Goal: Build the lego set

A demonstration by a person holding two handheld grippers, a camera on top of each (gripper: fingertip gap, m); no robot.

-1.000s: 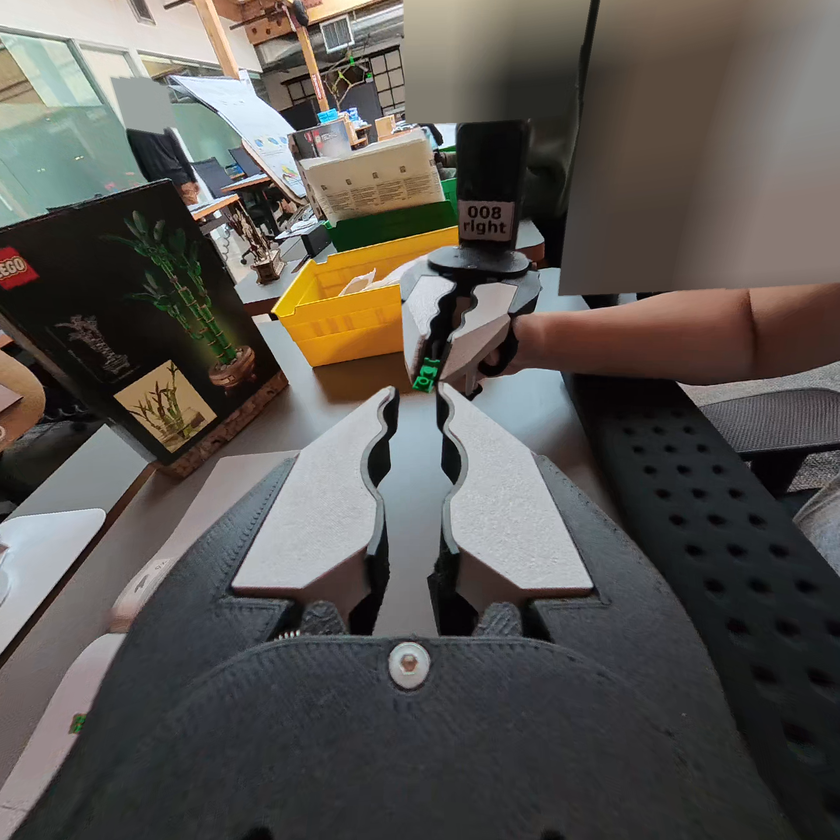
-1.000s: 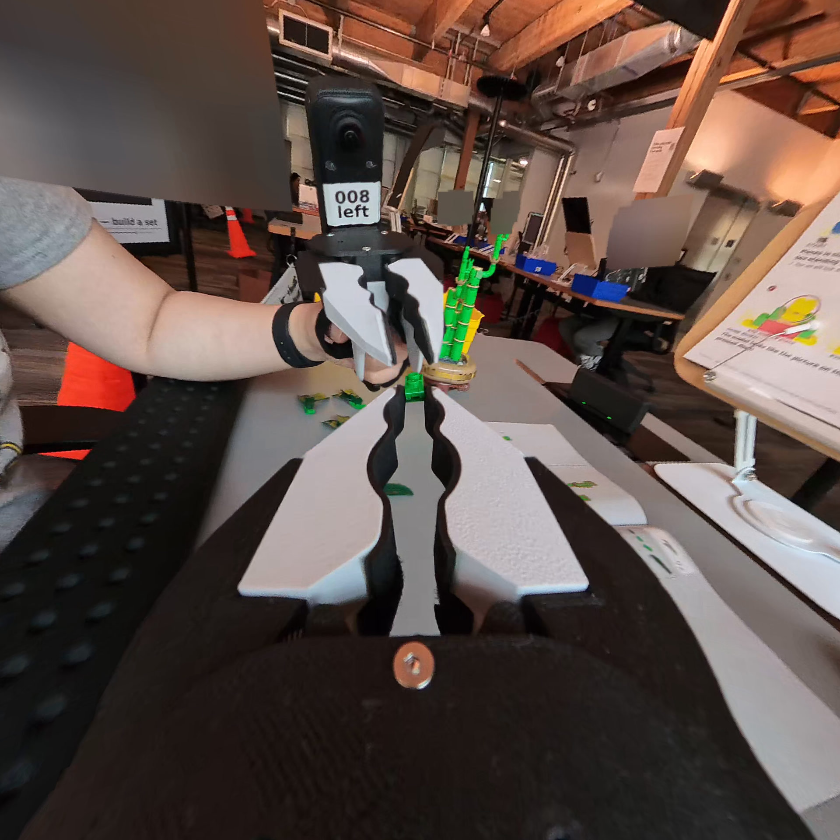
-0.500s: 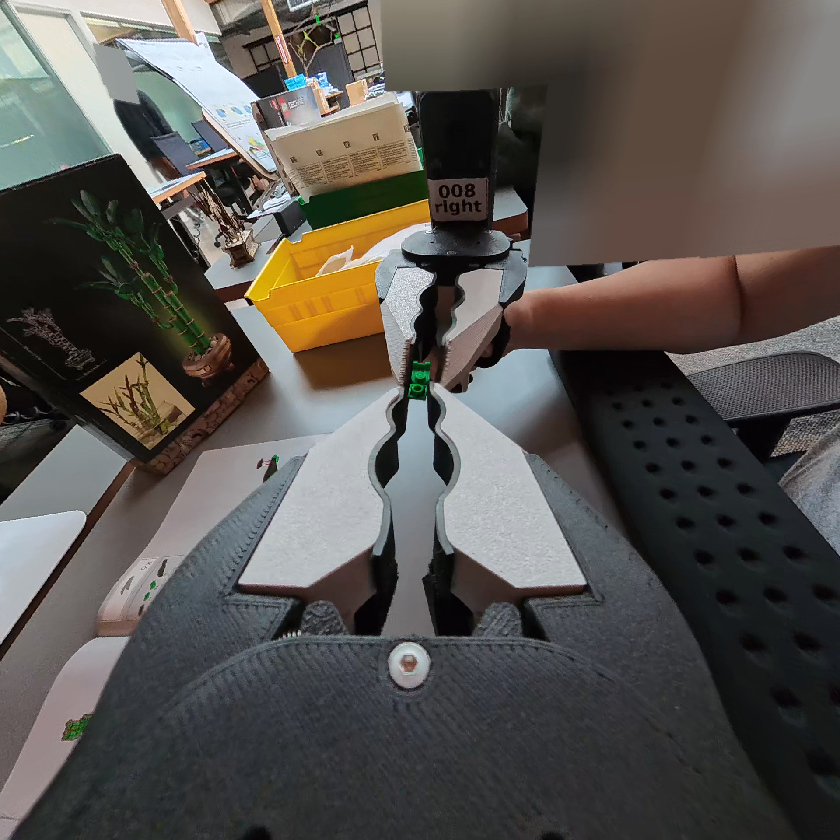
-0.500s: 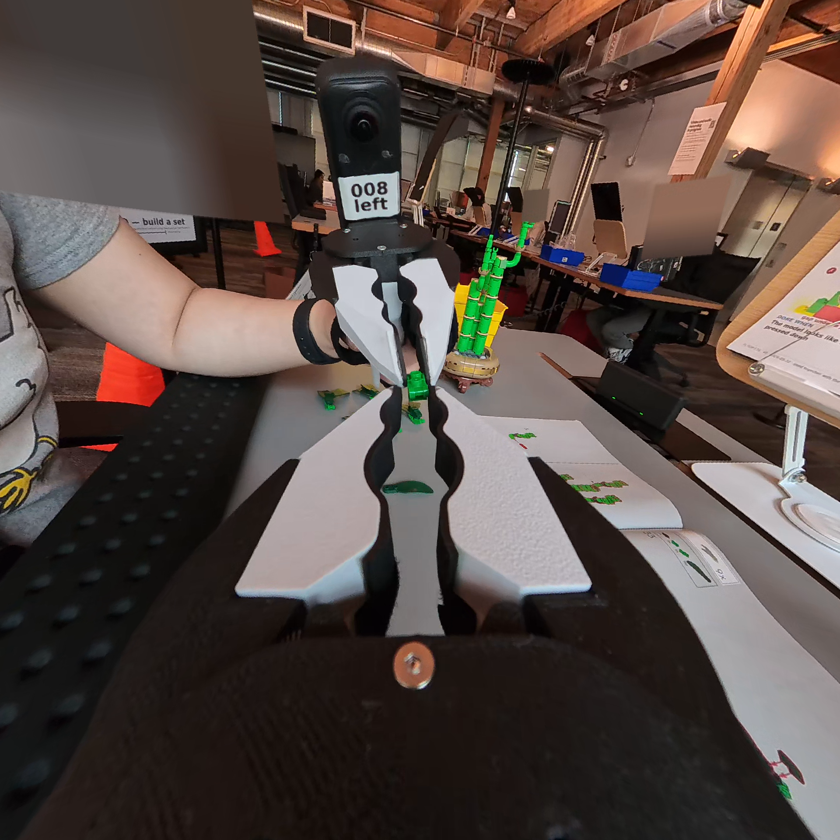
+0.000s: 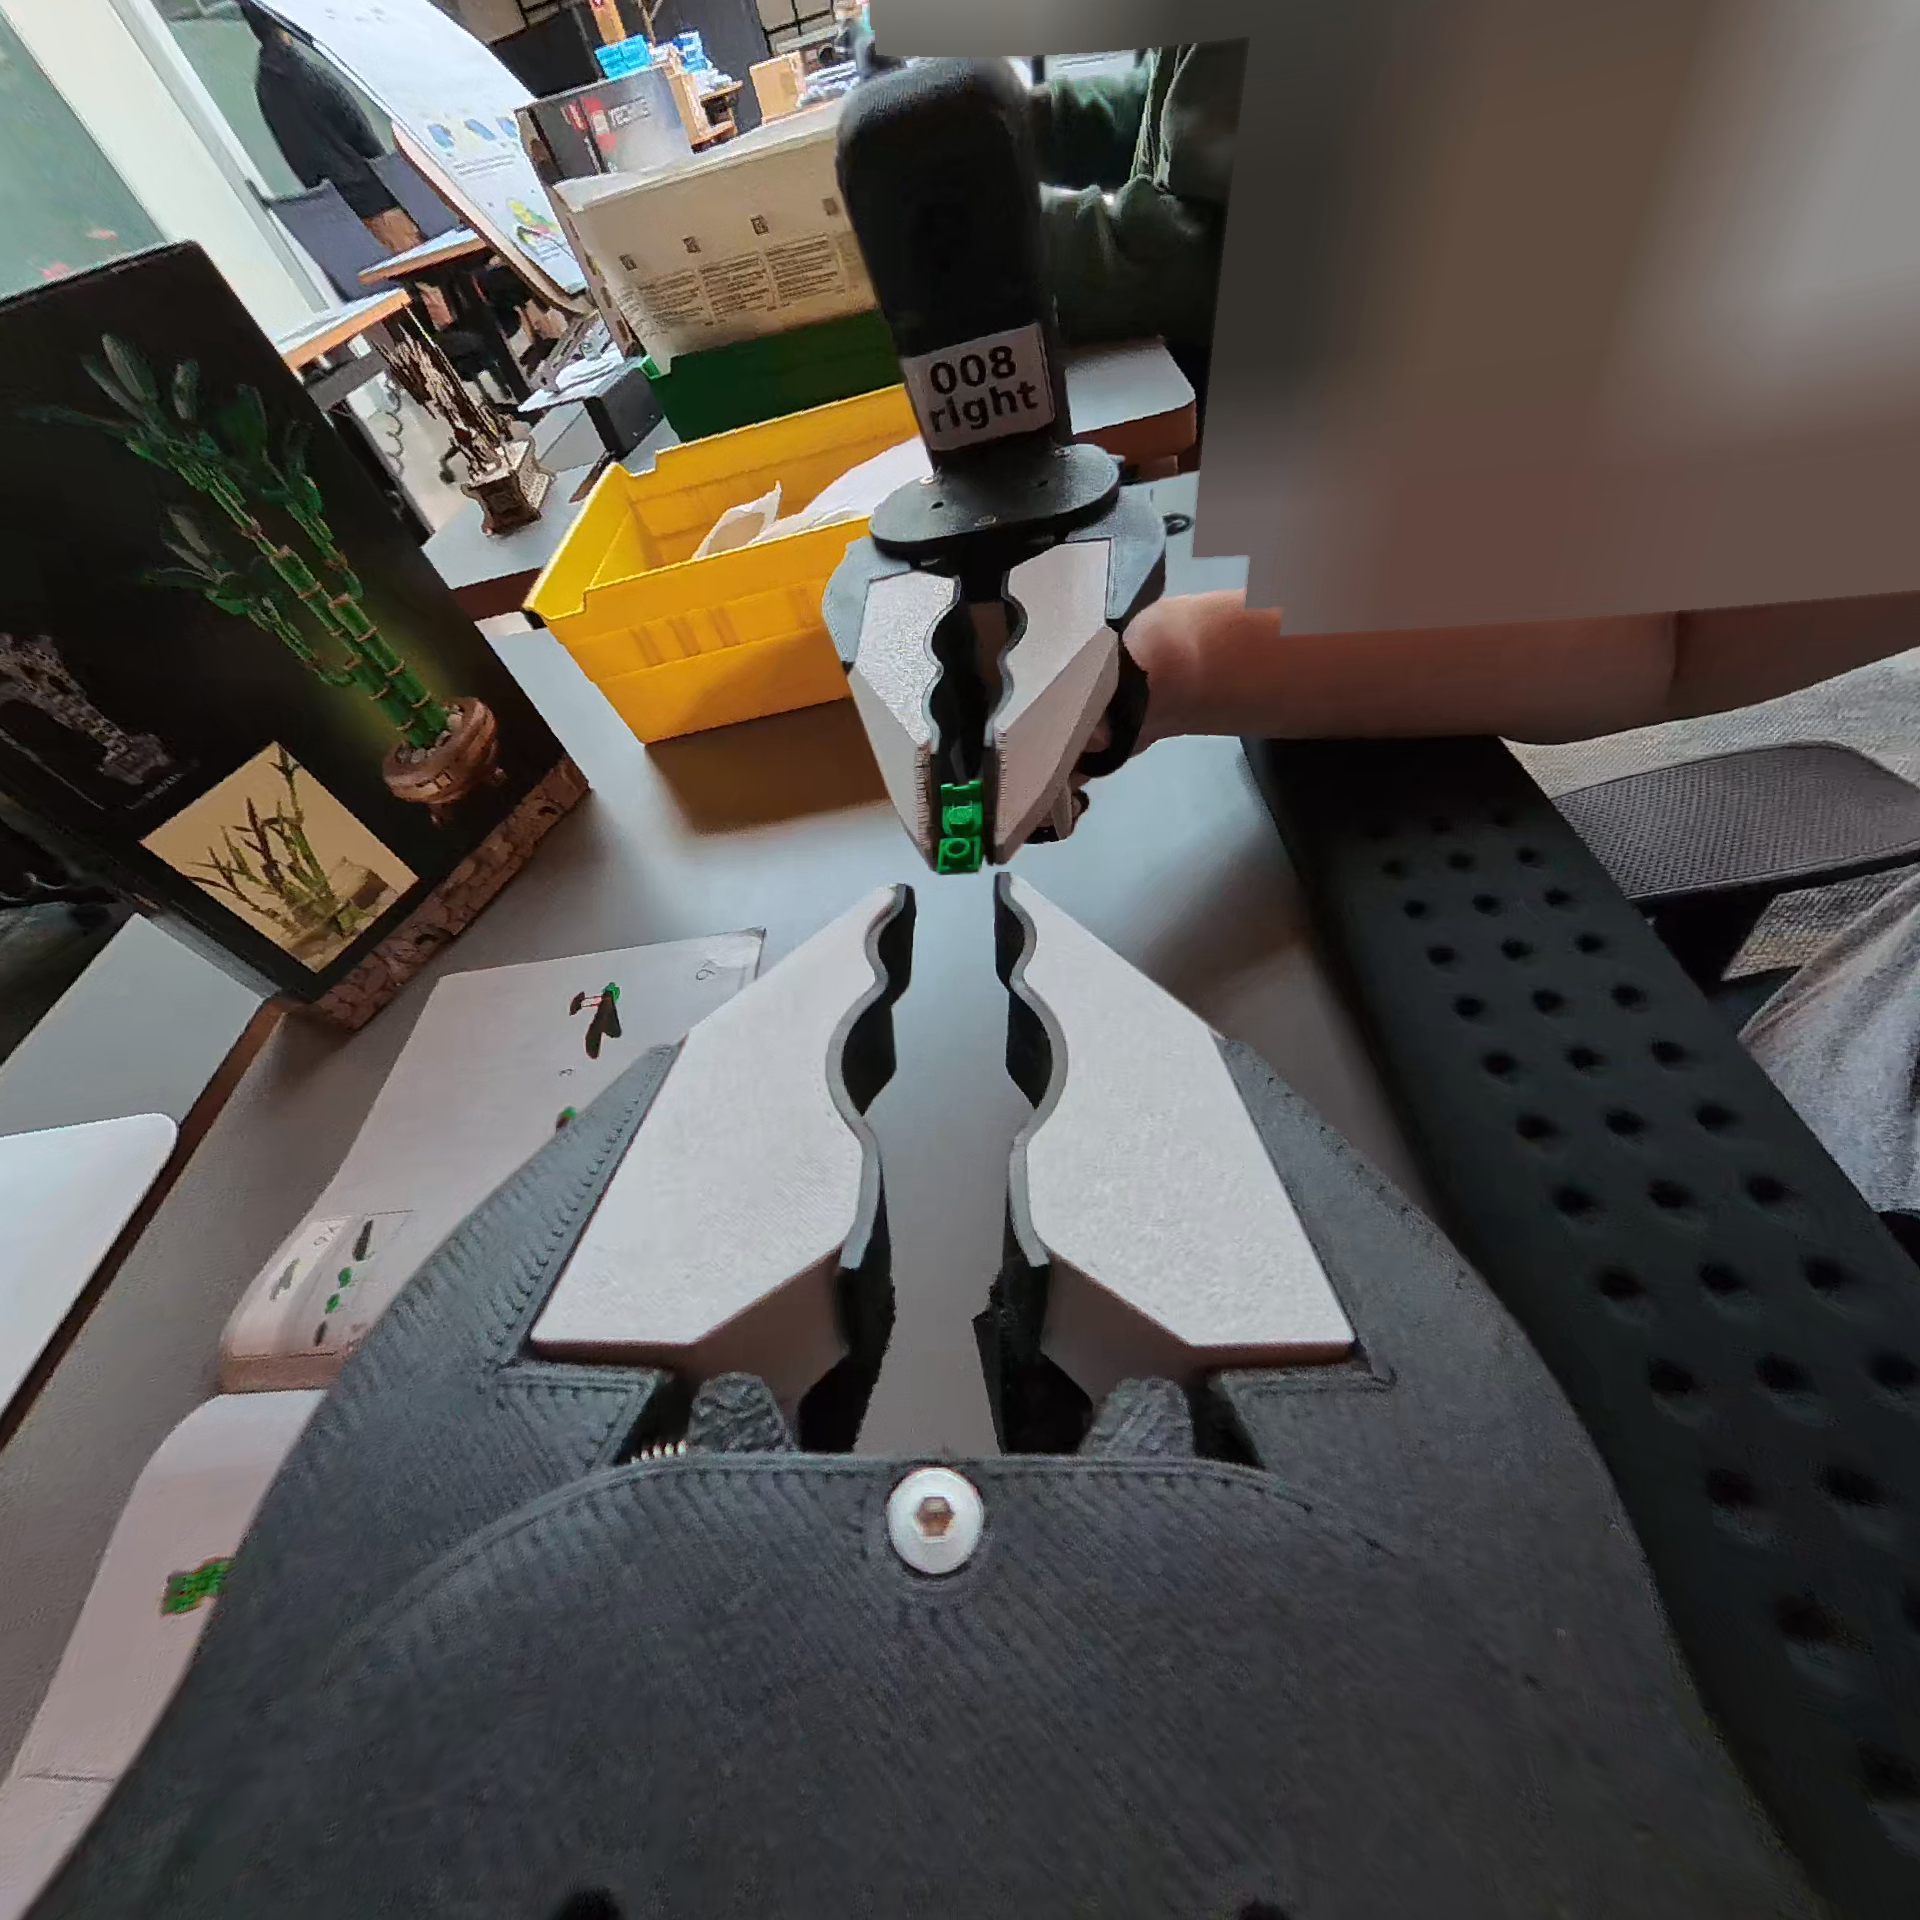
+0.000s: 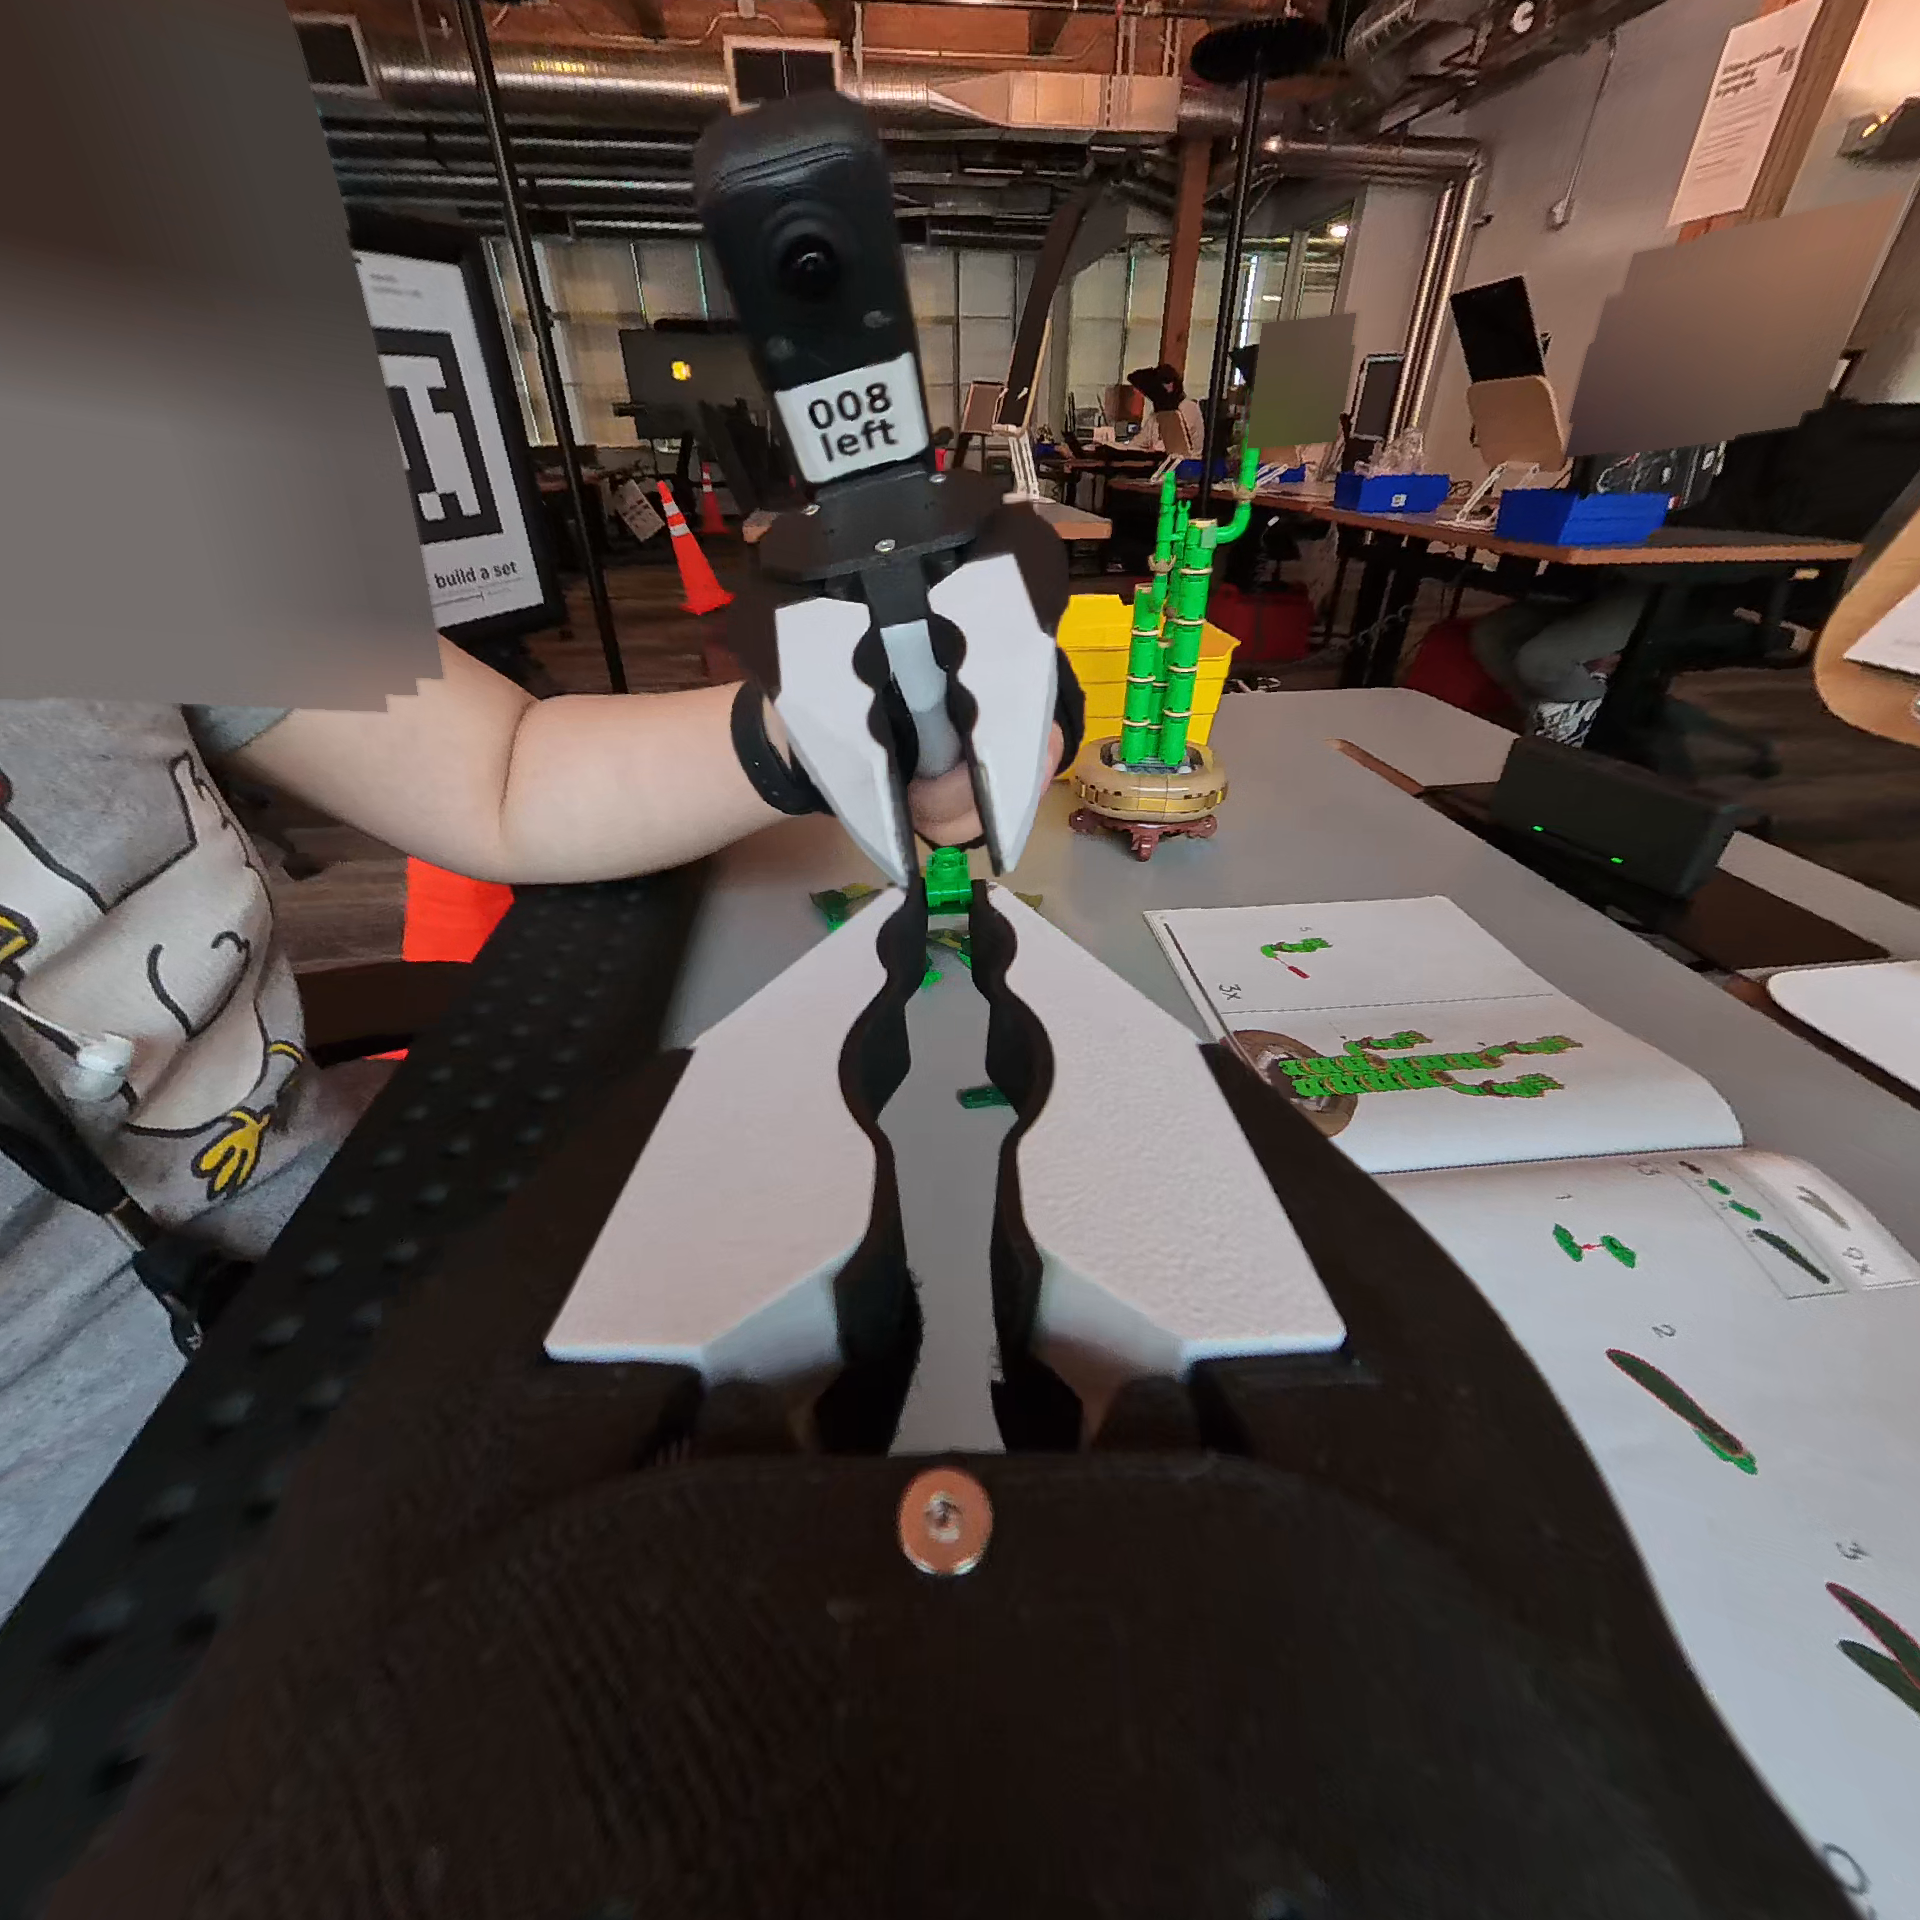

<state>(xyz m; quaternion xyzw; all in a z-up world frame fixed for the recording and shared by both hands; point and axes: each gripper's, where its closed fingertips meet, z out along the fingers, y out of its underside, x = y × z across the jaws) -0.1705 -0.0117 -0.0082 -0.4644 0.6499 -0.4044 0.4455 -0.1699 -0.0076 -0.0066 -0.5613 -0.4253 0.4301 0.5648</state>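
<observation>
My right gripper (image 6: 948,902) is shut on a small green lego piece (image 6: 948,878), held above the grey table. The same piece shows in the left wrist view (image 5: 958,826), pinched at the tips of the right gripper (image 5: 961,831). My left gripper (image 5: 953,890) is open and empty, tip to tip with the right one, just short of the piece. In the right wrist view the left gripper (image 6: 943,868) points down with its tips either side of the piece's top. A partly built green bamboo model (image 6: 1164,665) stands on the table behind.
An open instruction booklet (image 6: 1455,1039) lies to the right, also visible in the left wrist view (image 5: 499,1039). Loose green pieces (image 6: 977,1096) lie under the grippers. The set's box (image 5: 229,623) and a yellow bin (image 5: 707,623) stand at the far side. A black perforated strap (image 5: 1610,1143) runs alongside. Only a small space, under 4 cm, lies between the two pairs of fingers.
The two grippers came together tip to tip. The green piece turned upright in the right gripper. The left gripper's tips now stand a little wider and slightly back from the piece.
</observation>
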